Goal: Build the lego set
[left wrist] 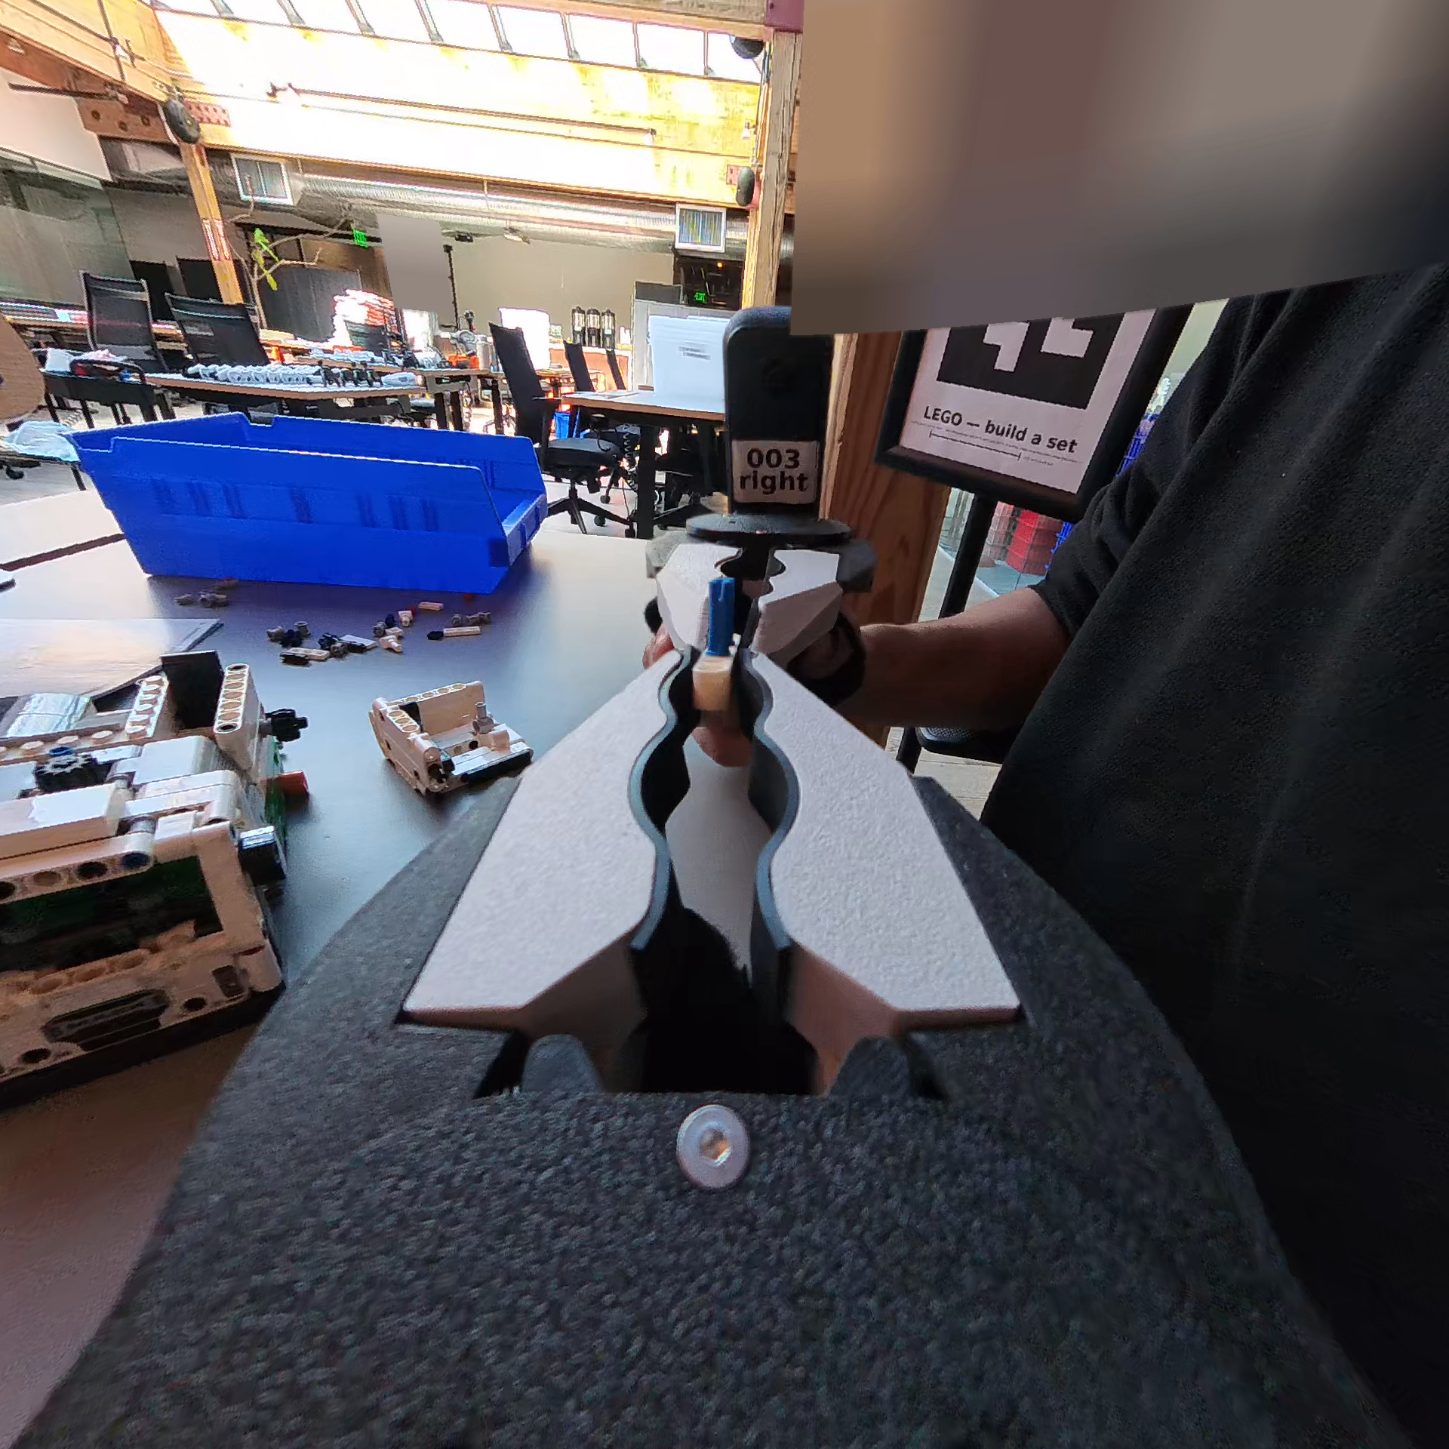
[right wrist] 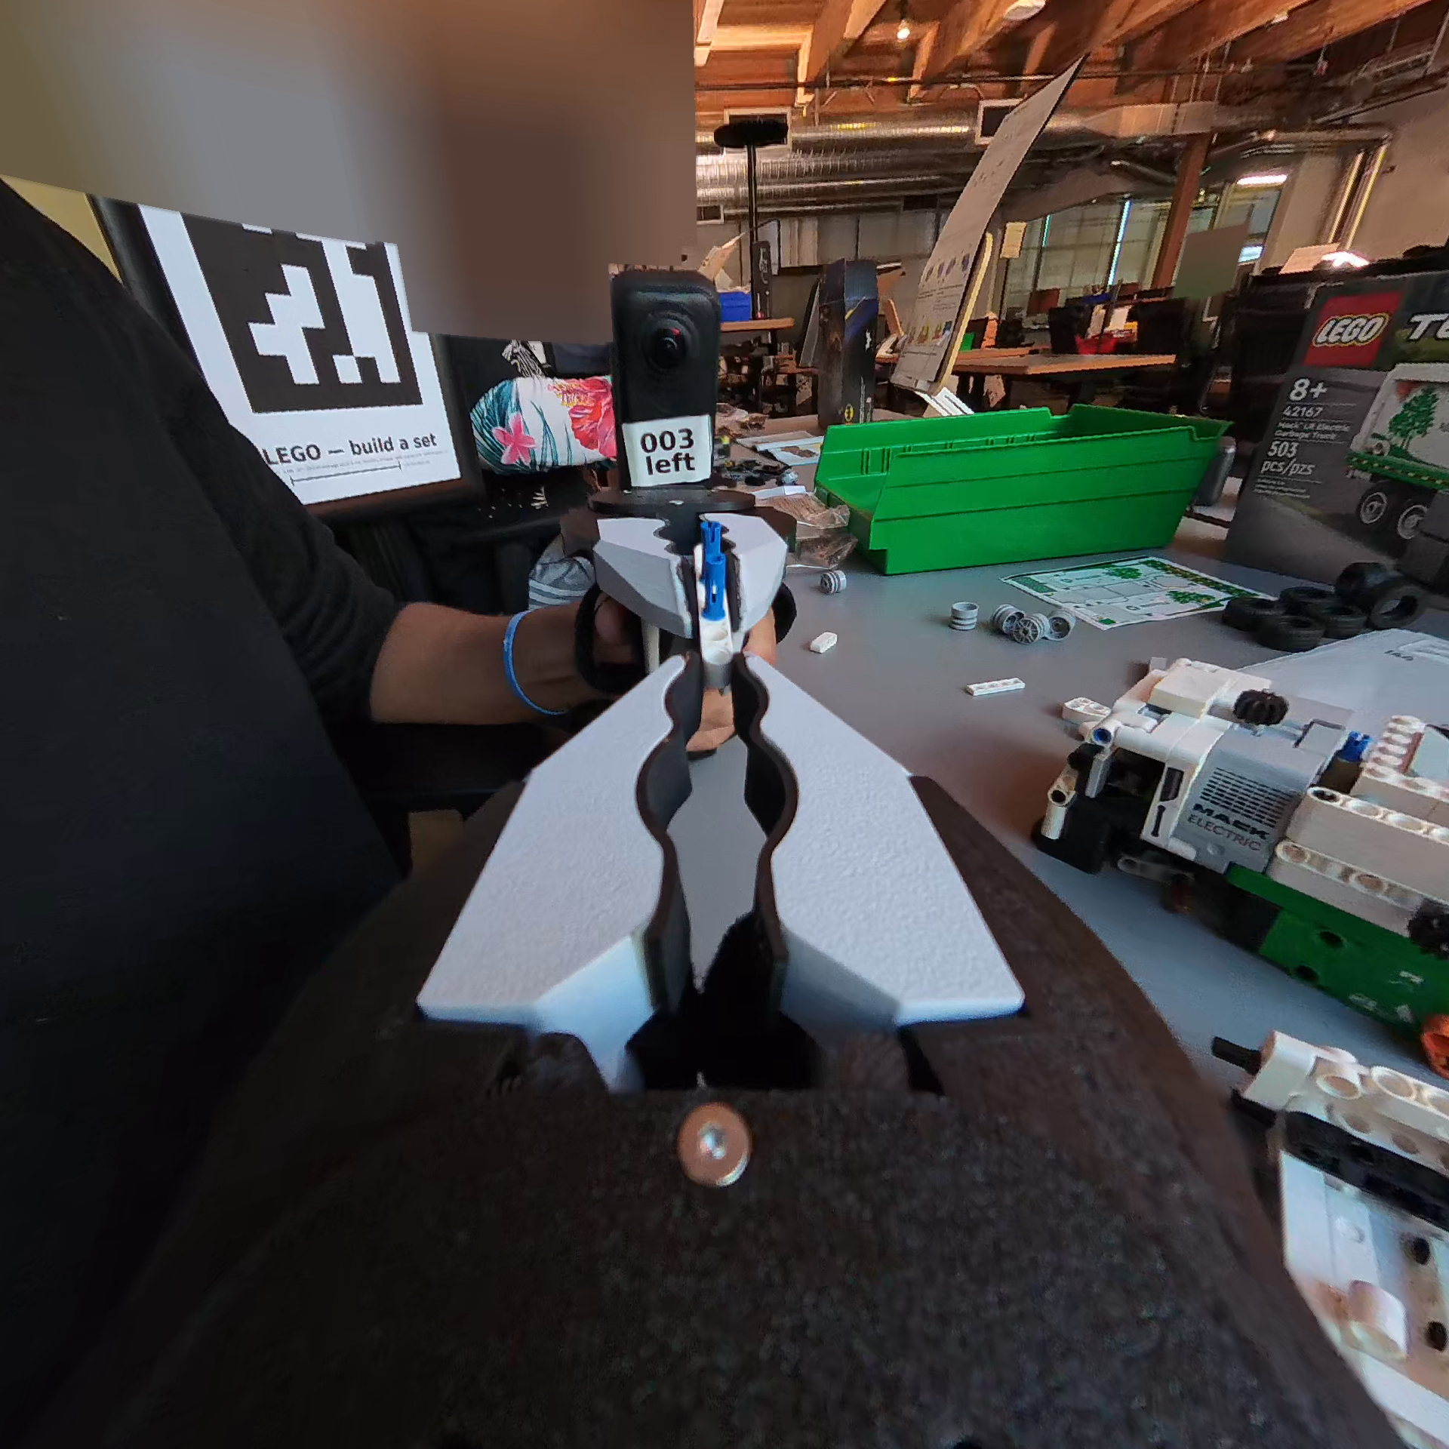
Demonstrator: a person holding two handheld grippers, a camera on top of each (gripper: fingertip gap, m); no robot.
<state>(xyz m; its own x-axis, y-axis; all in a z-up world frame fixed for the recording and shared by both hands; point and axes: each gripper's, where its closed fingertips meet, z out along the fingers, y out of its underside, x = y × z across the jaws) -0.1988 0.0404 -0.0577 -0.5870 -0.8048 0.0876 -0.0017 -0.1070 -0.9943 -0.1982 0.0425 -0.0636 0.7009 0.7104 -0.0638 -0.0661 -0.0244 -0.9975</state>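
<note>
My two grippers meet tip to tip above the table. In the left wrist view my left gripper (left wrist: pixel 715 676) is shut on a small pale connector (left wrist: pixel 712 684) with a blue pin (left wrist: pixel 720 615) standing up from it. The right gripper (left wrist: pixel 745 619) faces it, its fingers close around the pin. In the right wrist view my right gripper (right wrist: pixel 713 668) is shut on the lower end of the same white connector (right wrist: pixel 717 632); the blue pin (right wrist: pixel 711 571) rises in front of the left gripper (right wrist: pixel 694 584). The part-built white and green truck (left wrist: pixel 118 847) (right wrist: pixel 1254 808) stands on the table.
A small white sub-assembly (left wrist: pixel 447 733) (right wrist: pixel 1364 1160) lies near the truck. A blue bin (left wrist: pixel 314 502), loose pins (left wrist: pixel 376 627), a green bin (right wrist: pixel 1011 486), grey wheel hubs (right wrist: pixel 1011 623), black tyres (right wrist: pixel 1333 608), a sticker sheet (right wrist: pixel 1113 592) and the set's box (right wrist: pixel 1364 415) surround them. The person's torso is close behind. Left and right tips are no more than a few centimetres apart. The small white sub-assembly (right wrist: pixel 1364 1160) is about 20 cm from both grippers' fingertips.
</note>
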